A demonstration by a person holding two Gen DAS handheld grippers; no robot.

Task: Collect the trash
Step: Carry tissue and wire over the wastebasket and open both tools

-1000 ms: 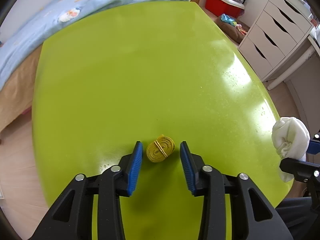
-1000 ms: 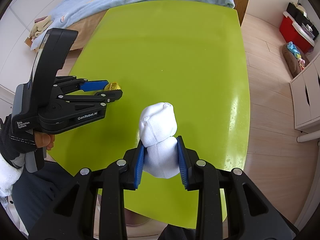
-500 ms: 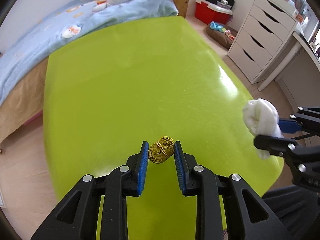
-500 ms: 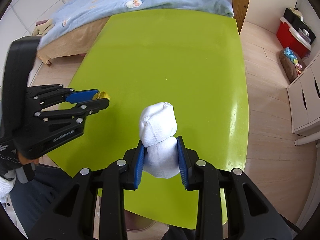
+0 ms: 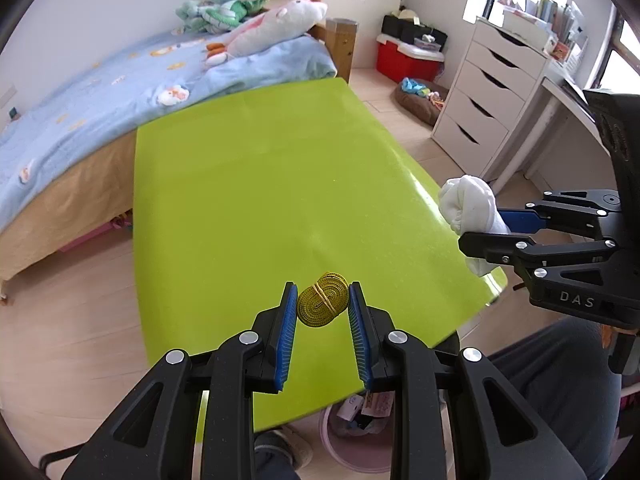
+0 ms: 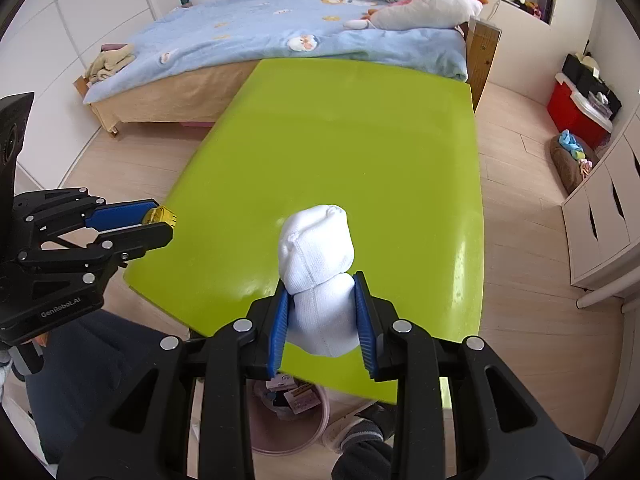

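A: Where was the trash?

B: Both pieces were held off the table. The left gripper [image 5: 322, 305] was clamped on the coil [image 5: 322, 305], a yellow band wound flat and tied across, its blue pads pressing the coil's two sides. The right gripper [image 6: 320, 308] was clamped on the sock [image 6: 318, 268], a white rolled bundle sticking out past the fingertips. Seen from the left wrist, the sock [image 5: 470, 208] sat at three o'clock.

A: And the surface under them?

B: The table [image 5: 260, 184] was a glossy lime-green top with rounded corners, bare, with glare along its right side.

A: What ringed it?

B: At twelve o'clock the bed [image 6: 248, 36] butted against the far edge, blue quilt and plush toys [image 6: 416, 8] on it. At two to three o'clock stood white drawers [image 5: 488, 92], with a red box [image 5: 404, 60] beyond them. At six o'clock, below the near edge, a pink bin [image 6: 288, 420] stood on the floor, scraps inside.

A: Room to move?

B: Pale wood floor [image 6: 520, 208] lay open along both long sides. The near edge was tight: the person's dark trouser legs [image 5: 560, 380] and the bin crowded it.
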